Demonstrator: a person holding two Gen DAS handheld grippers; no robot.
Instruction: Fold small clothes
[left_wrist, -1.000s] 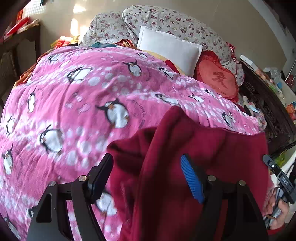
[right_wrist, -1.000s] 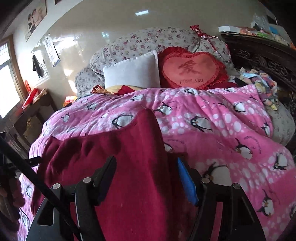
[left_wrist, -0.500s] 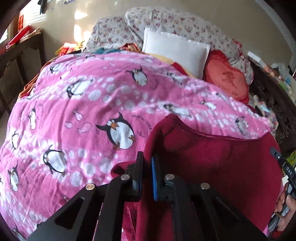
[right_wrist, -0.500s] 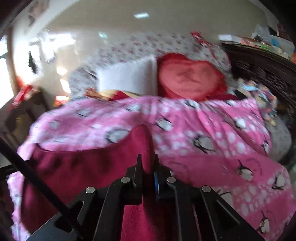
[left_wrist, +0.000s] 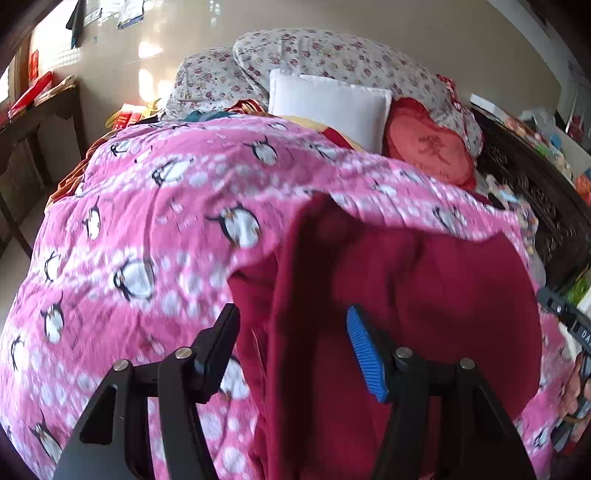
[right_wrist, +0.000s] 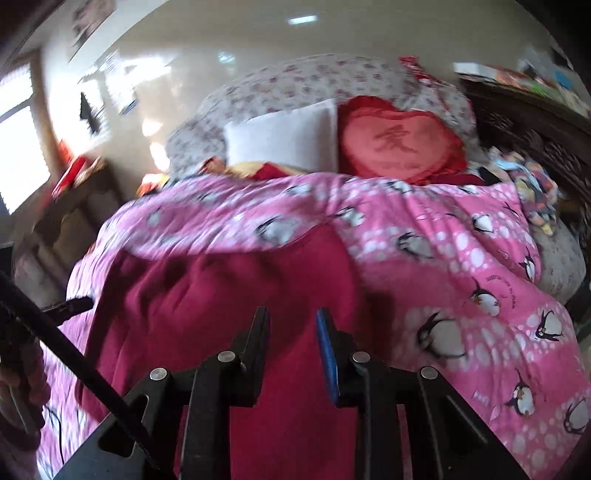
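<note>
While its jaws are opening, the left gripper (left_wrist: 293, 336) stands wide over the near left part of the dark red garment (left_wrist: 406, 314), whose raised vertical fold runs up between the black finger and the blue-padded one without either pad pressing on it. Nearest in the right wrist view, the right gripper (right_wrist: 290, 332) is narrower, its jaws also opening, and the red cloth (right_wrist: 229, 295) lies under and between them, free of both pads. From both tongs the garment spreads away across the pink penguin quilt (left_wrist: 147, 221), its far edge blurred and lifted slightly off the quilt. At the right edge of the left view a hand (left_wrist: 576, 391) grips the other tool. Beyond the quilt sit a white pillow (right_wrist: 284, 140) and, just beside it, a red heart cushion (right_wrist: 399, 144), both backed by floral bedding (left_wrist: 332, 55).
</note>
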